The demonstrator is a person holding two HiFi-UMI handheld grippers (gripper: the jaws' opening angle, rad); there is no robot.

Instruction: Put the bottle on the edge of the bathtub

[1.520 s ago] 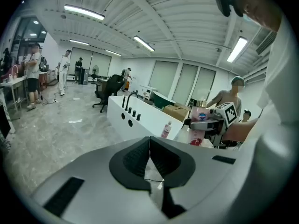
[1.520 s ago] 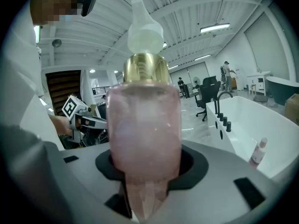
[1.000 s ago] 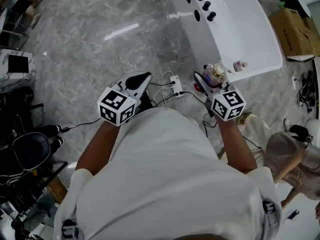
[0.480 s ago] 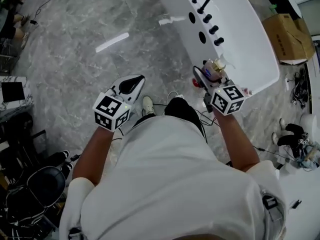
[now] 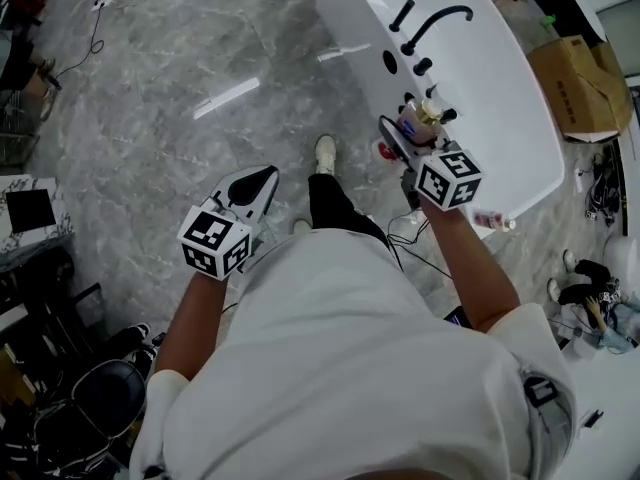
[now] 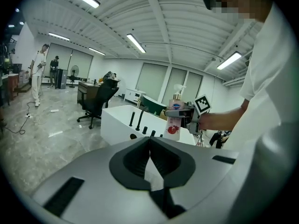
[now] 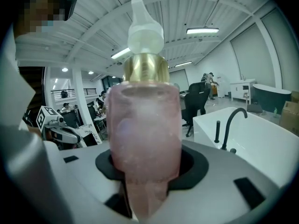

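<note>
Right tongs: they are clenching the lower body of the bottle, one pad on each side.
Left tongs: the two dark pads are meeting in one line and are holding nothing; this hand is hanging low at the left, over the grey floor.
Bottle: pink, with a gold collar and a clear pump top. It is standing upright in the grasp and is touching no surface. In the head view it is hanging above the left rim of the bathtub, just near the row of black knobs.
Bathtub: white, lying to the right of the person, with the black faucet rising on the far part of its rim.
Step in hand: I am judging that the carrying is ending and the placing is starting.
Next move: it is asking to lower the bottle straight onto a flat, bare part of the rim, clear of the knobs, with its base lying flat. Only then should the right tongs be released and drawn back without tipping it.
</note>
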